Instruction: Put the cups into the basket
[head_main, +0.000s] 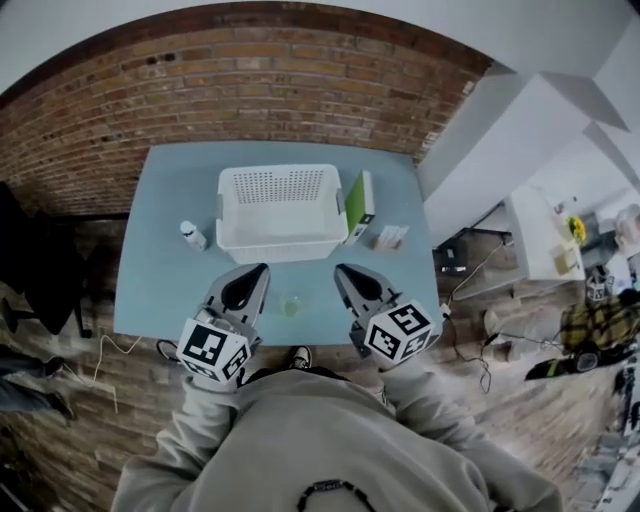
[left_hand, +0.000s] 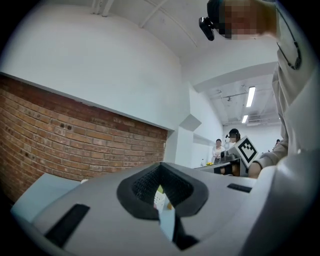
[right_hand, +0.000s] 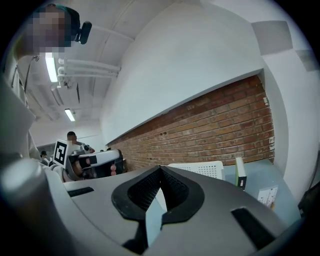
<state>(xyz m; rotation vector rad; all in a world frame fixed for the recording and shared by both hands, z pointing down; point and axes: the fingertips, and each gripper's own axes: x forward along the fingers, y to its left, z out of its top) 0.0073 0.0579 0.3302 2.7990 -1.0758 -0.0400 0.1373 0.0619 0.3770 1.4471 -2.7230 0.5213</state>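
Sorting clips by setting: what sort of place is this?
Likely an office or lab workspace: a pale blue table against a bare brick wall, a white desk nearby, strip lights on the ceiling.

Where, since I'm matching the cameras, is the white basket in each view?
Head view: basket at upper centre, on the table.
Left gripper view: not clearly in it.
Right gripper view: basket right of centre, lower half.
Shared landmark: the brick wall, in all three.

Even indoor light, heavy fisheye distortion
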